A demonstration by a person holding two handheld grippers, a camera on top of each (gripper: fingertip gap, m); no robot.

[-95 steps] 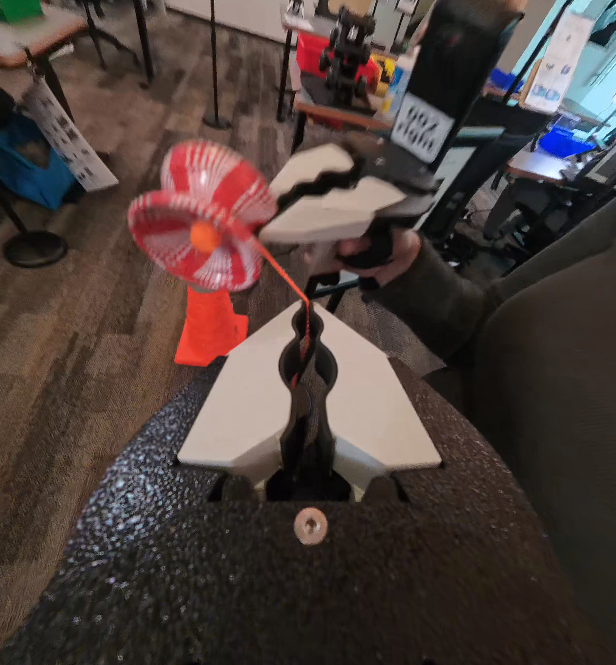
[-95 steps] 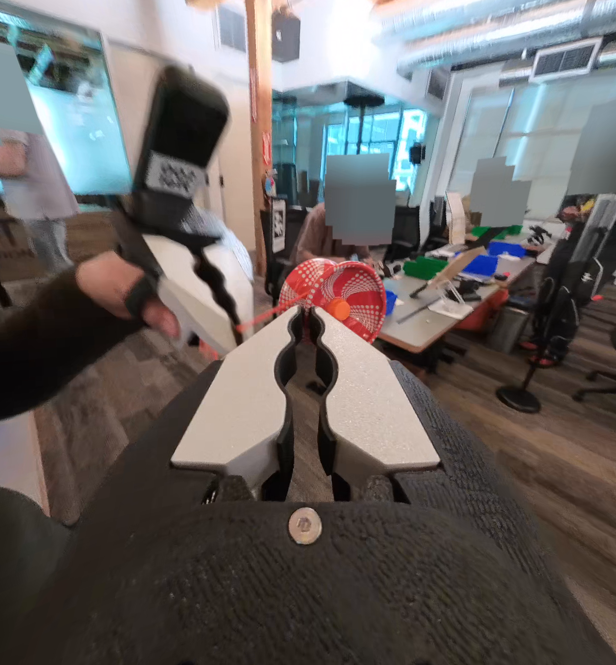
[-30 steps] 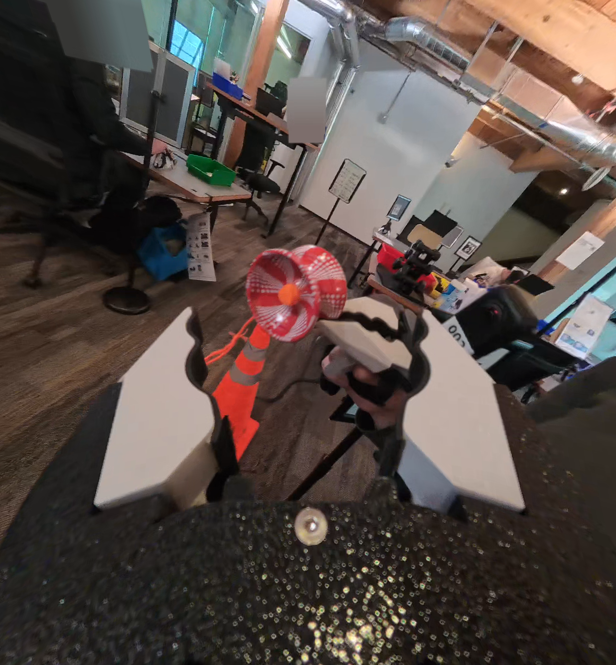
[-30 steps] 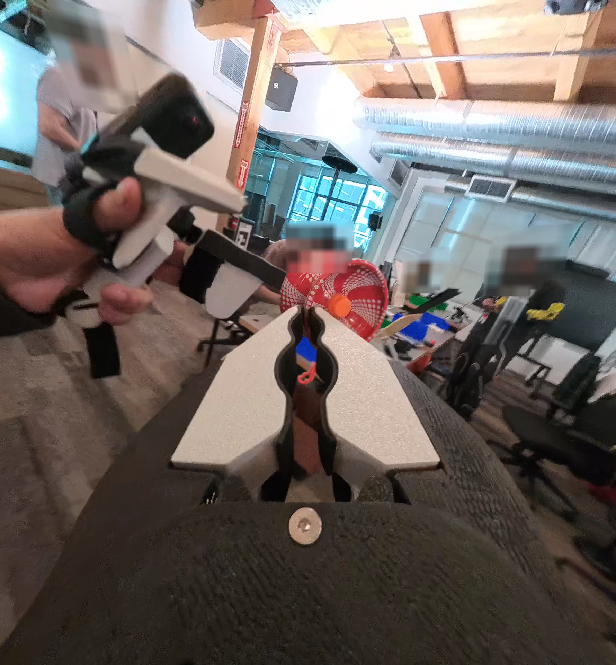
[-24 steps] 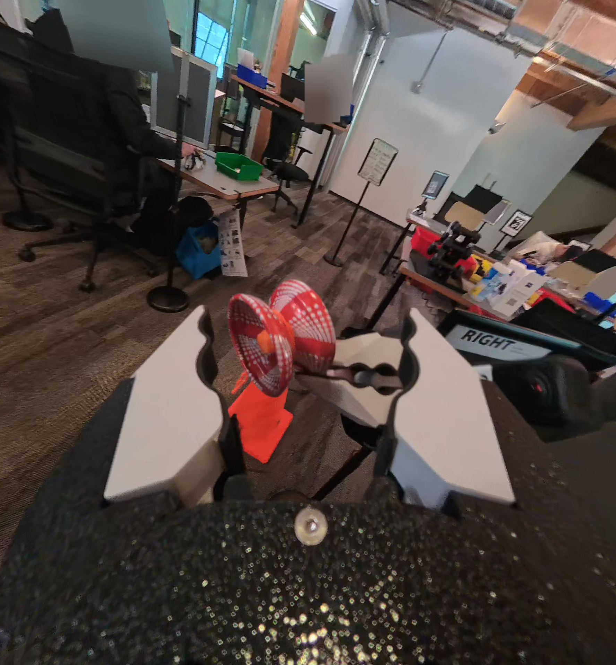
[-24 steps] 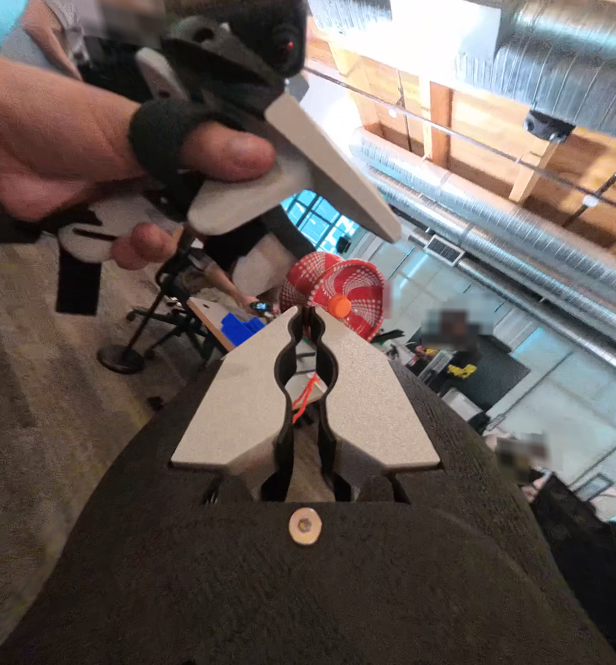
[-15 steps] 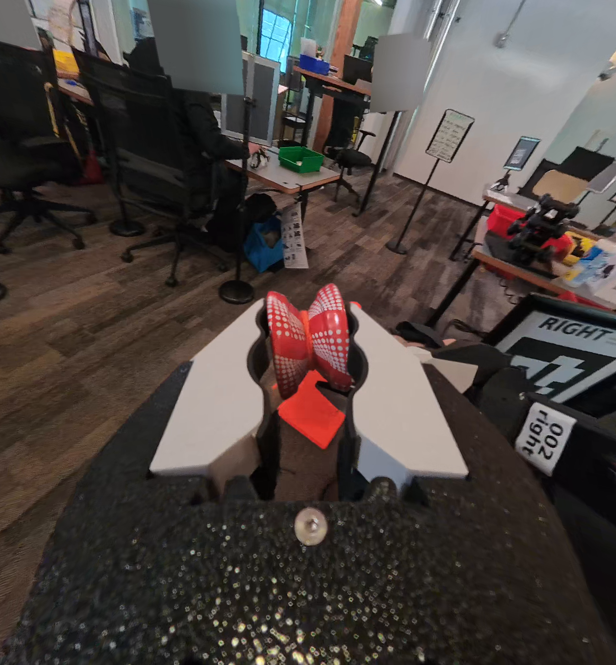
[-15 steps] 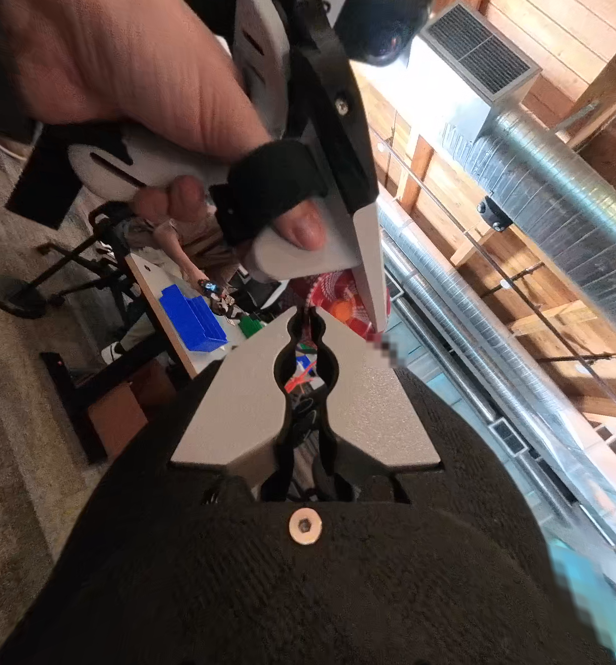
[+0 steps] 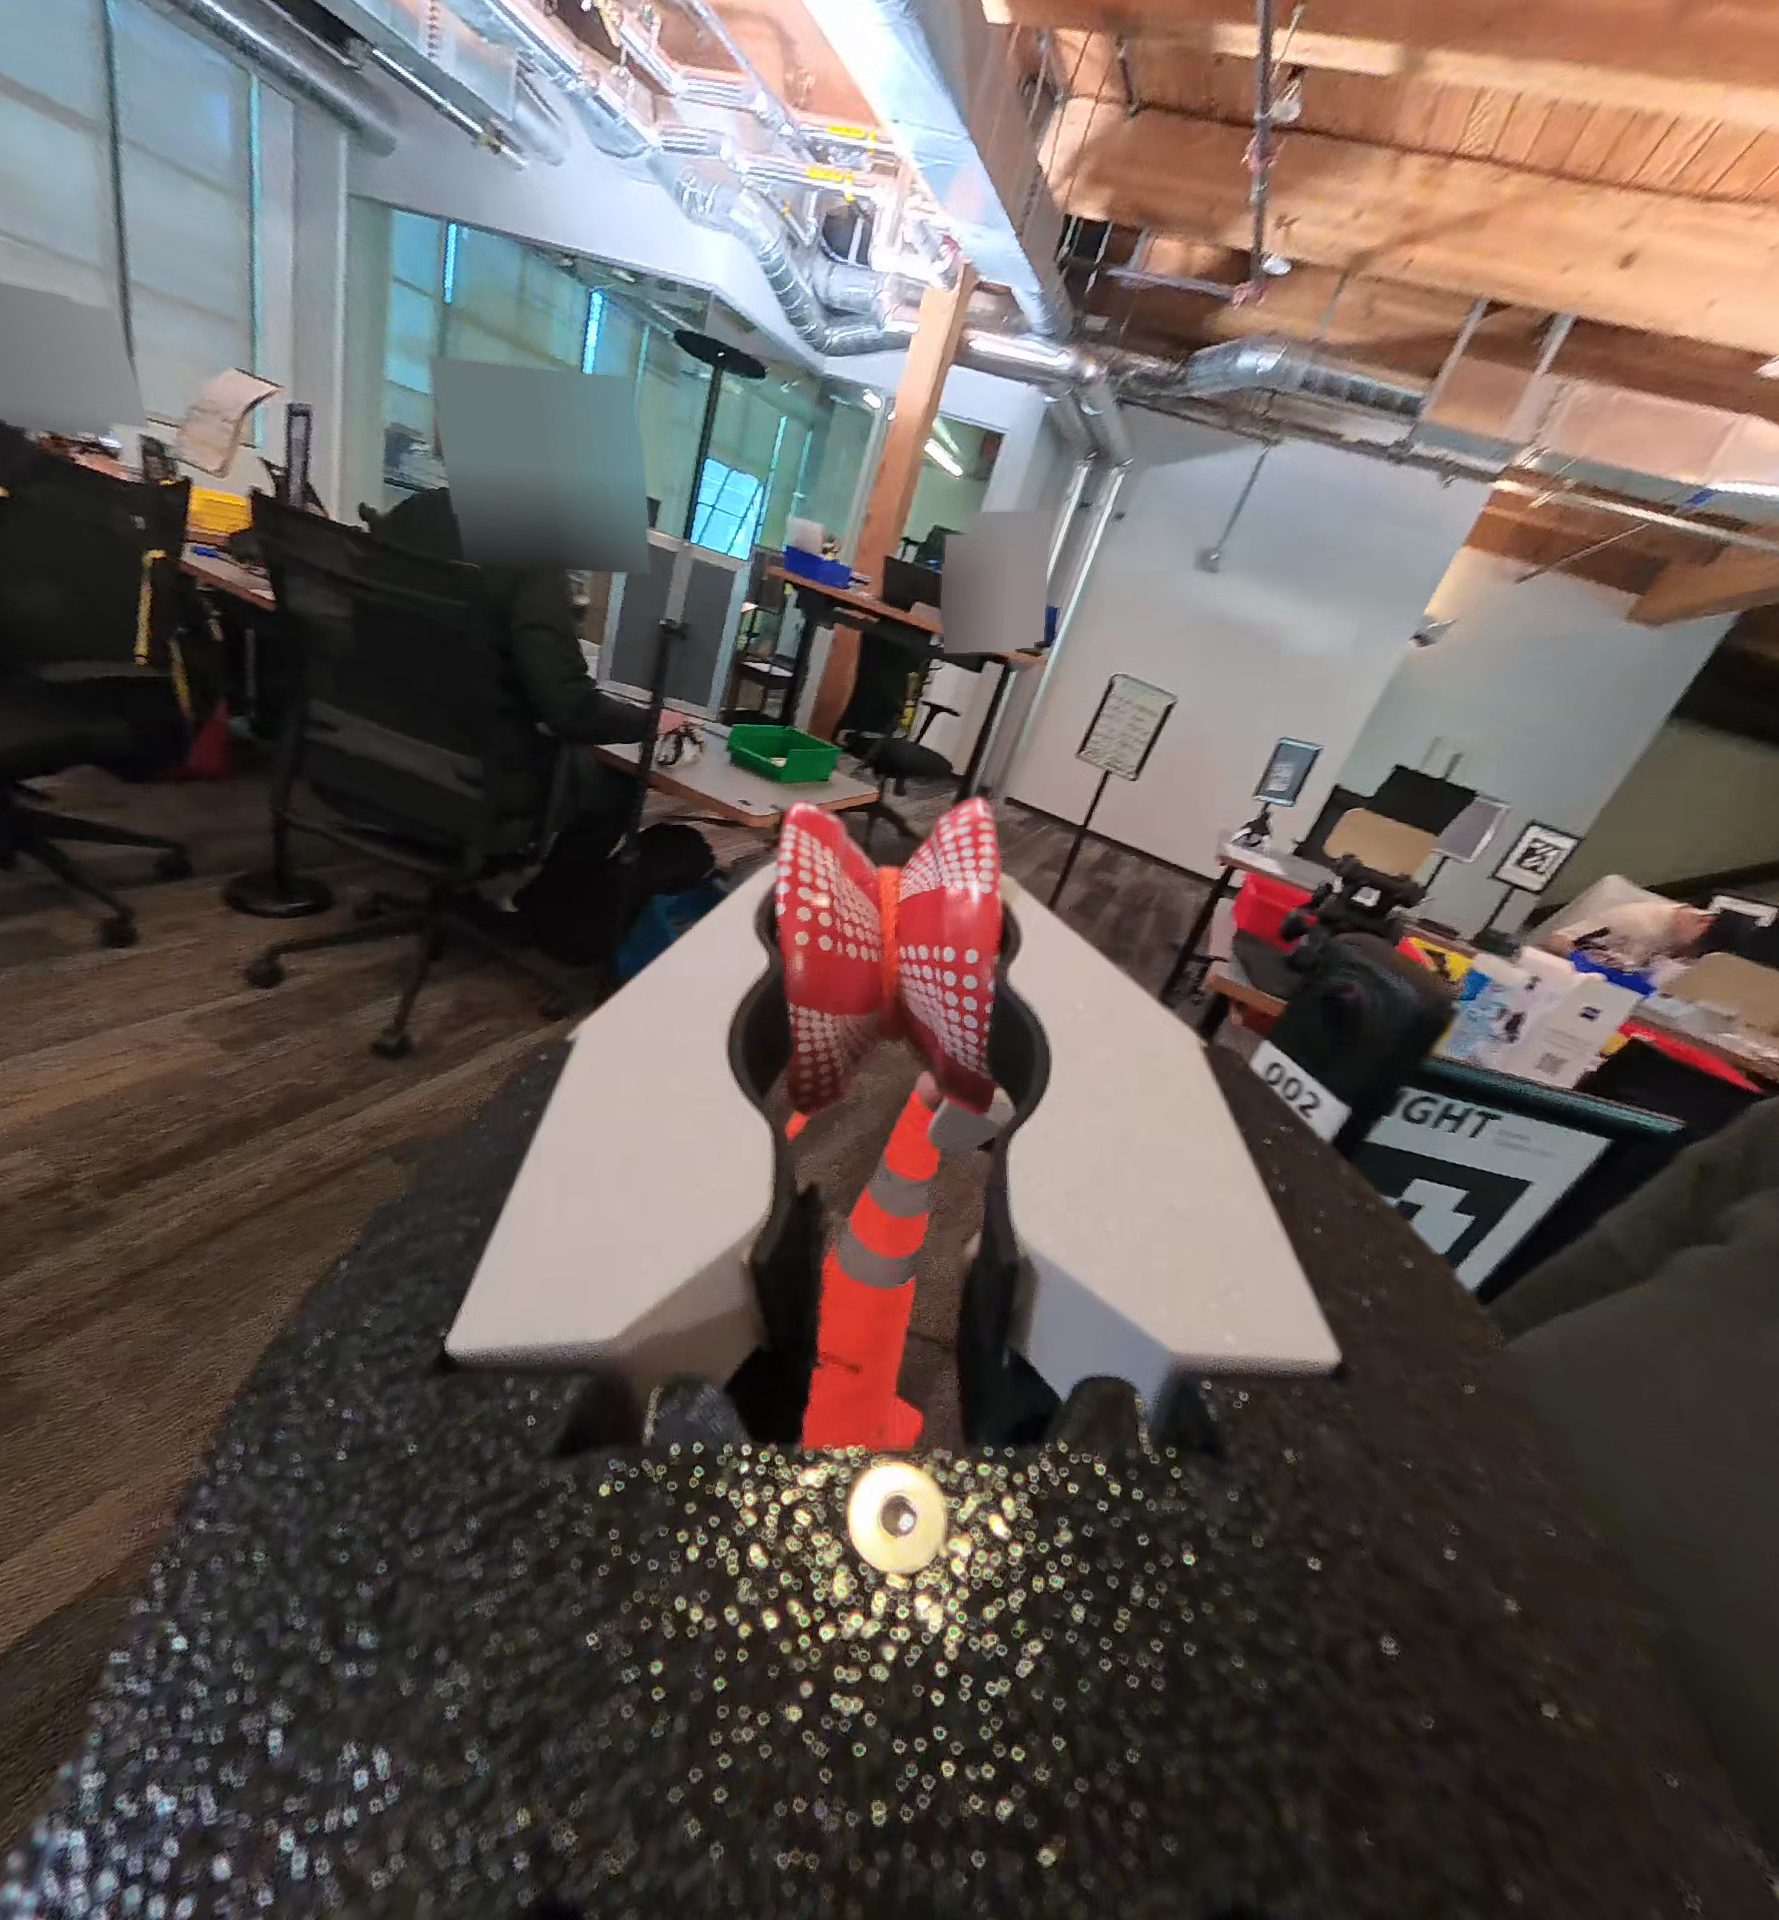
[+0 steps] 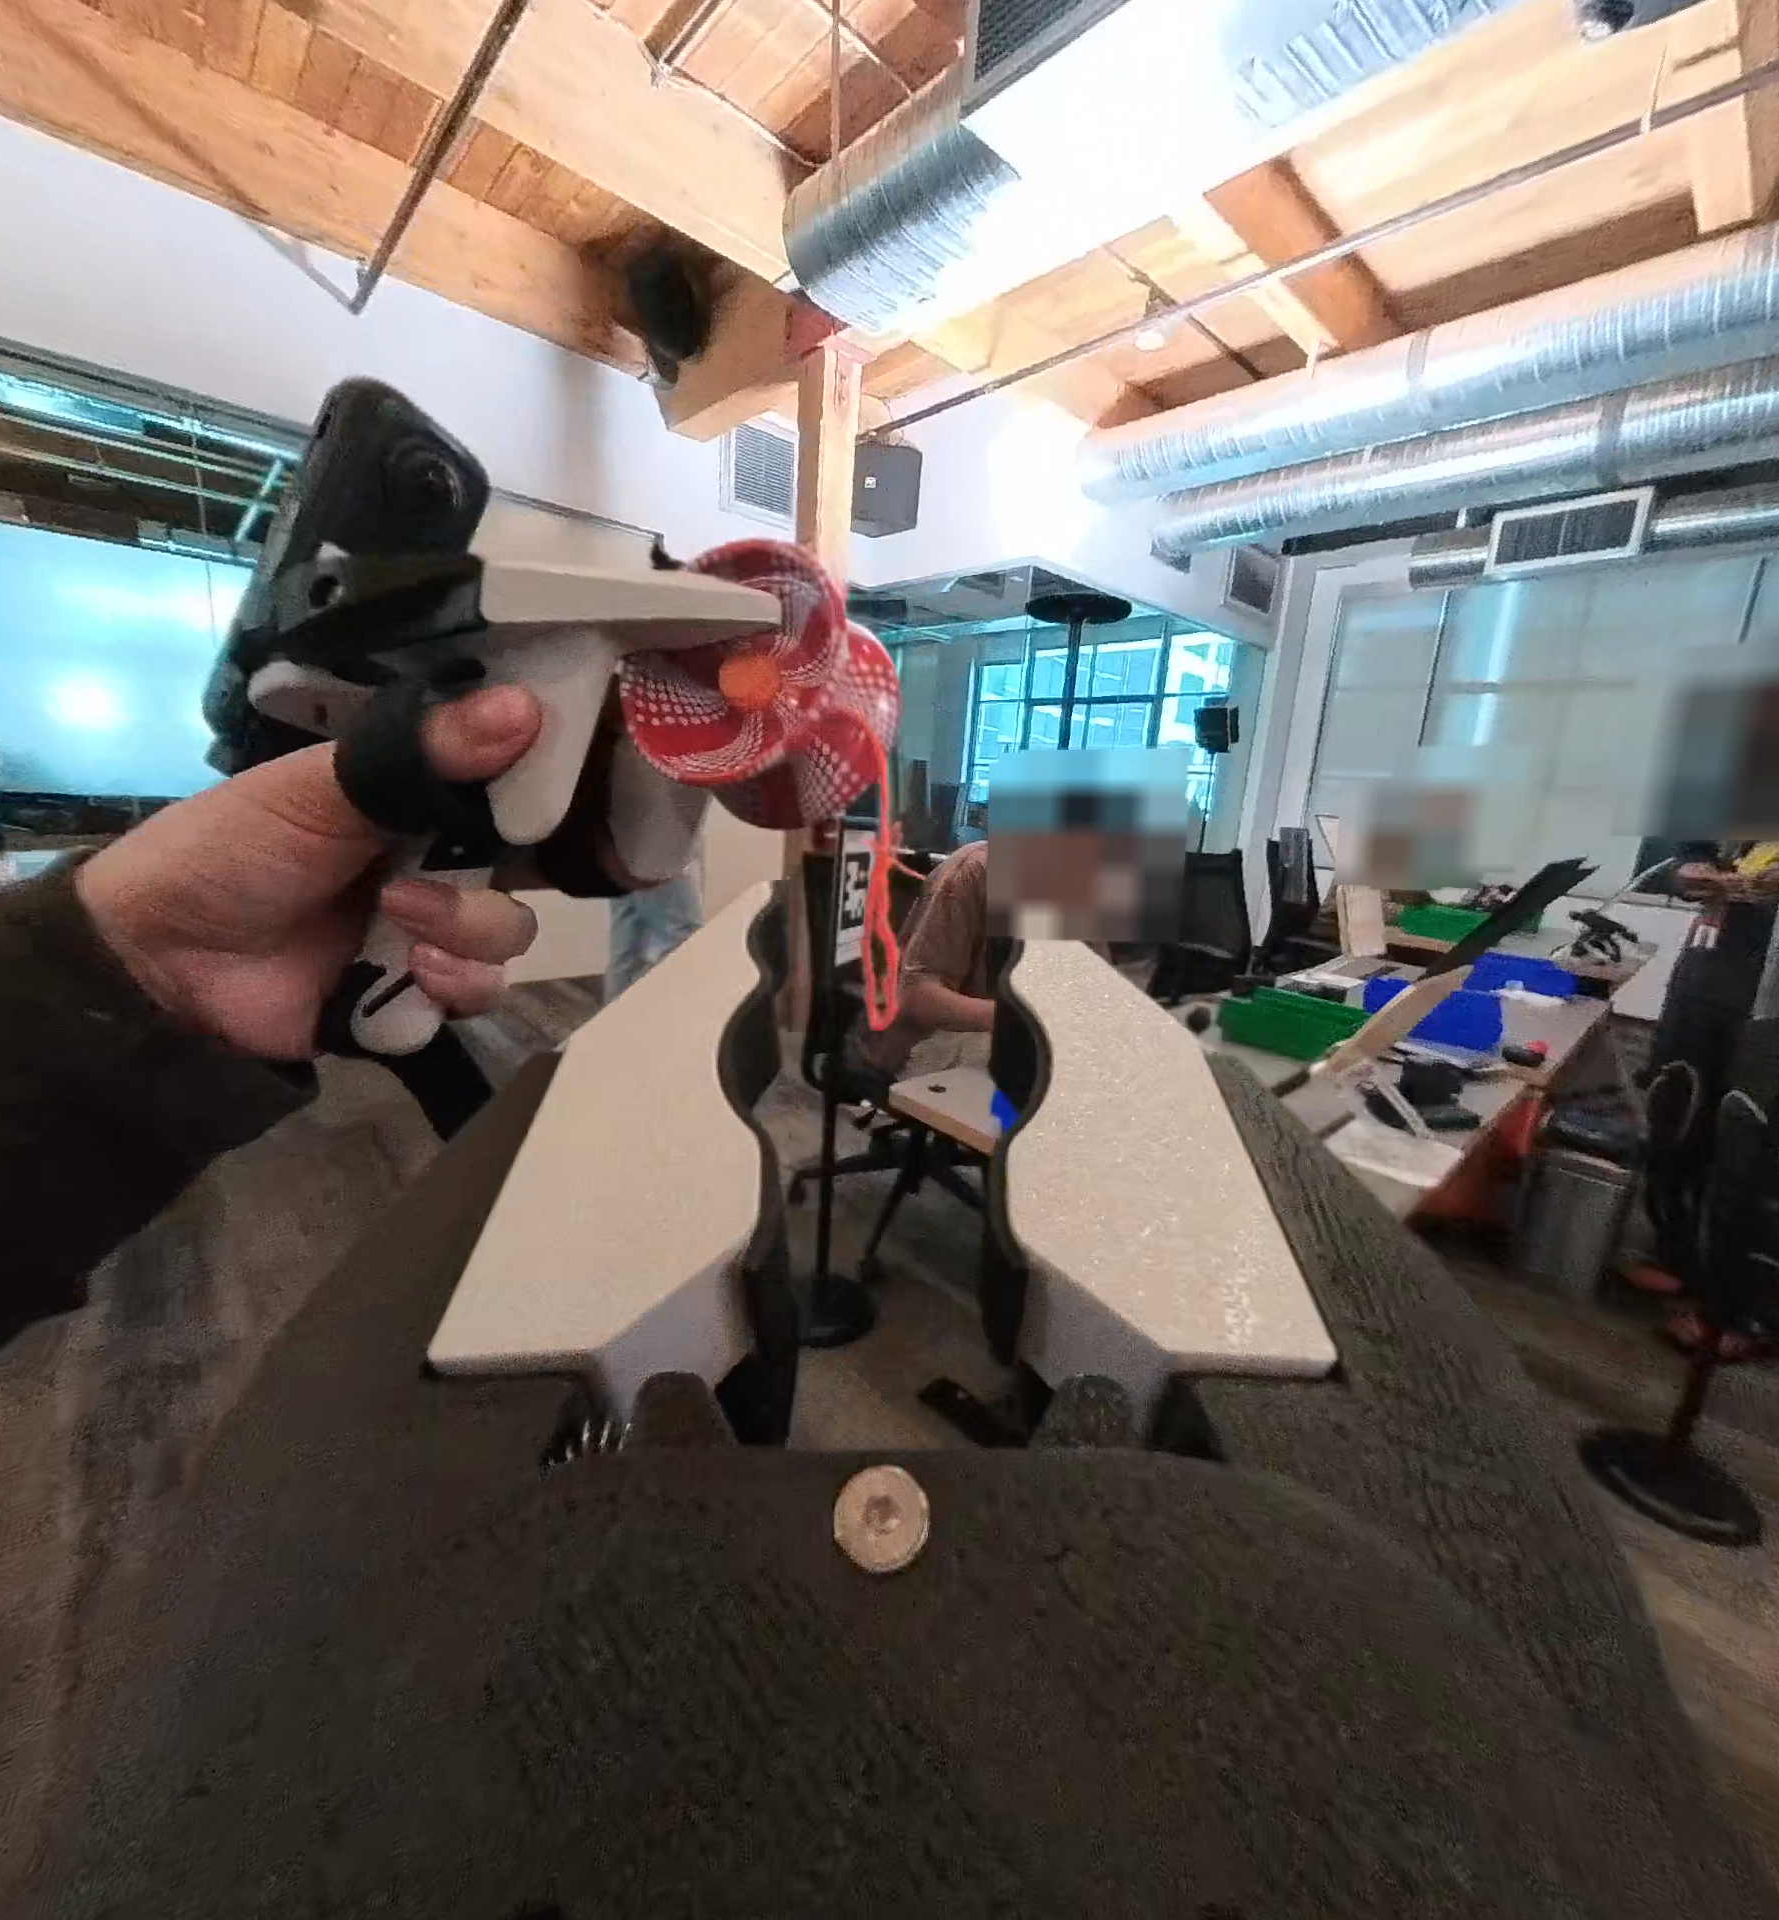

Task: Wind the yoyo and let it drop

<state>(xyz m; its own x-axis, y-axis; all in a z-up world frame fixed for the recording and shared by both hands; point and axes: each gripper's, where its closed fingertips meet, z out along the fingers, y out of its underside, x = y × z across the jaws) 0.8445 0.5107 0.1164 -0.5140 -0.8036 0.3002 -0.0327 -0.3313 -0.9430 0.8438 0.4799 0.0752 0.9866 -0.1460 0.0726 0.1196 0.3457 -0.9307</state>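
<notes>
Handed over: yoyo (image 9: 887, 961) now clamped in left claw (image 9: 890, 971), string (image 10: 880, 940) wound, loop dangling below yoyo. Right claw (image 10: 880, 961) let go, open, empty. Drop judged next.

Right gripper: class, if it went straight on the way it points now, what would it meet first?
Probably the orange string dangling from the yoyo, which hangs just ahead of the open right gripper; depth is unclear, so it may pass beside it.

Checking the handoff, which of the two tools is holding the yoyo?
The left tool: its fingers clamp the red yoyo; the right tool stands open, empty.
</notes>
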